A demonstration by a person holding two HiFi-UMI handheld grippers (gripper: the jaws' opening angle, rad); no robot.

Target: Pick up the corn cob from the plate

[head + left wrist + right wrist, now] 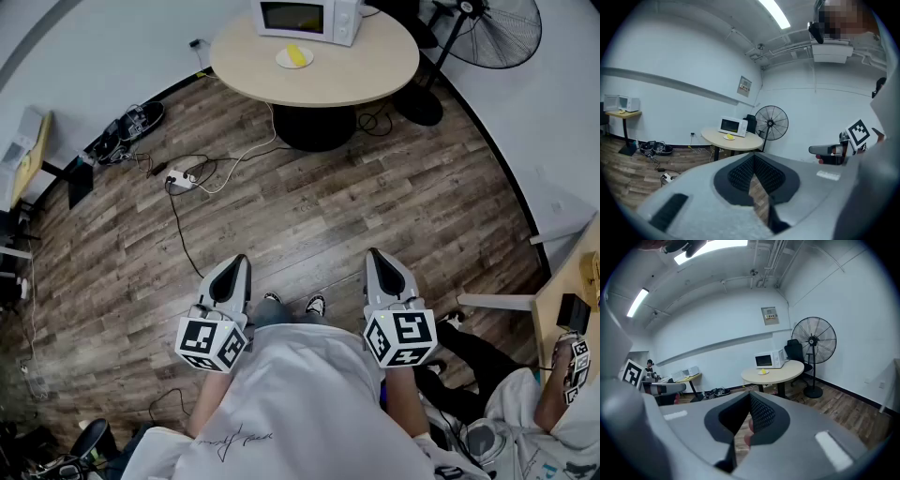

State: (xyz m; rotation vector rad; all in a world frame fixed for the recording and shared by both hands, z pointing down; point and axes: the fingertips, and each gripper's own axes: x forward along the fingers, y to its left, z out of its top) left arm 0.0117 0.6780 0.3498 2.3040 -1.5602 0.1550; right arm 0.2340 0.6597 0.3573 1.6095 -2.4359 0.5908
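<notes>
A yellow corn cob [296, 54] lies on a small white plate [284, 62] on the round beige table [375, 66] far ahead, in front of a white microwave [305, 19]. Both gripper views show the corn cob [729, 137] [763, 371] small and distant. My left gripper [240, 262] and right gripper [375, 255] are held close to my body over the wooden floor, side by side and pointing toward the table. Each is shut with nothing between its pads. In their own views the left gripper [753, 158] and right gripper [750, 397] close to a point.
A power strip [180, 178] with trailing cables lies on the floor between me and the table. A standing fan [502, 28] is right of the table. Another person [487, 356] sits at a desk [562, 300] at the right. More cables and gear [131, 122] lie by the left wall.
</notes>
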